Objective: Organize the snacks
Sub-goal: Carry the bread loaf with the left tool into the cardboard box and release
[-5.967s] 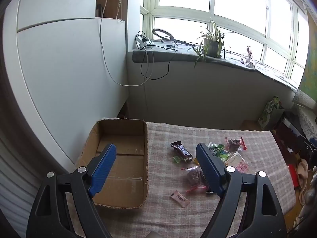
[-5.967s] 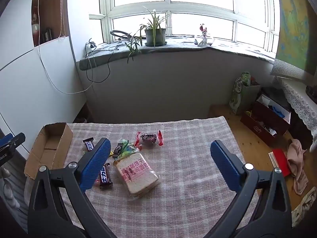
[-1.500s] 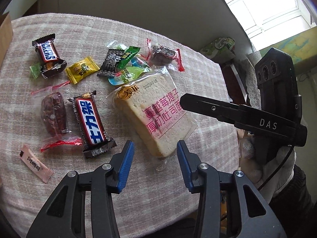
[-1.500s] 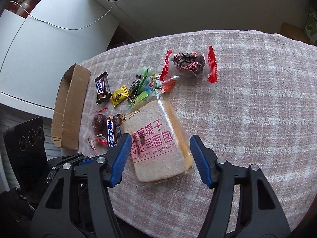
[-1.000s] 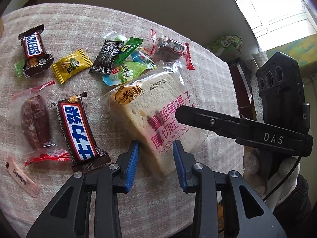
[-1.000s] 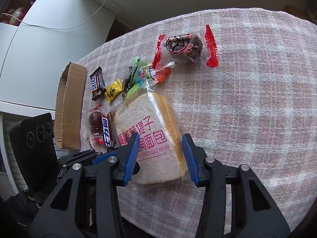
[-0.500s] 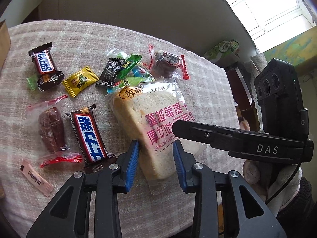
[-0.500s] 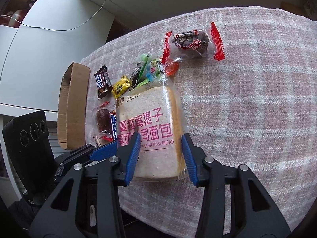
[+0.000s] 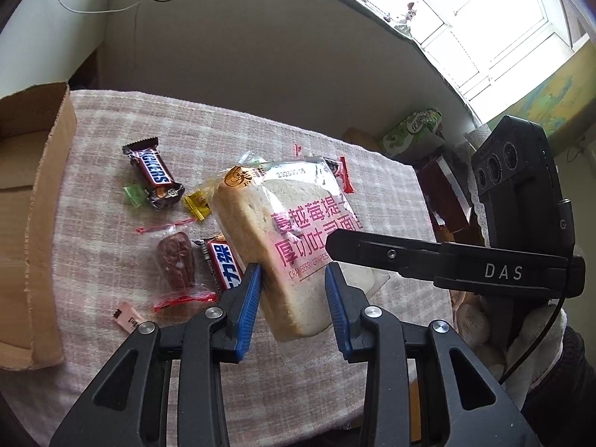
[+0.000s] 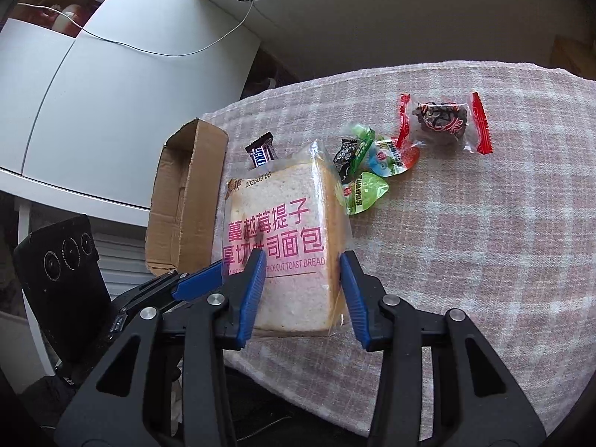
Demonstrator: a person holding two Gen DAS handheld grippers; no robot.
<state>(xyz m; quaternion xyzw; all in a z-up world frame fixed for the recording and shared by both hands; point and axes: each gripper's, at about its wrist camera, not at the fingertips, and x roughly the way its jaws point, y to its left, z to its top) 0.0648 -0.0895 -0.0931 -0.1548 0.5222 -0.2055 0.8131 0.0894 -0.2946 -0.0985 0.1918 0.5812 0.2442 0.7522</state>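
Left claw (image 9: 292, 294): blue pads clamped on the near end of the bread (image 9: 294, 231), gripping its two faces.
Right claw (image 10: 301, 290): clamped on the same near end of the bread (image 10: 283, 242); its jaws have just been closing on it.
Bread: bagged thick-cut toast, held tilted between both claws, far end raised off the bench (image 10: 484, 242).
Box (image 9: 33, 193): open cardboard, at the bench's left edge, apart from the bread.
Snickers (image 9: 154, 175): lying between box and bread.
Loose snacks: blue bar (image 9: 223, 264) and red-wrapped date (image 9: 175, 264) beside the left claw; green packets (image 10: 365, 182) and a red-ended cake (image 10: 443, 121) right of the bread.
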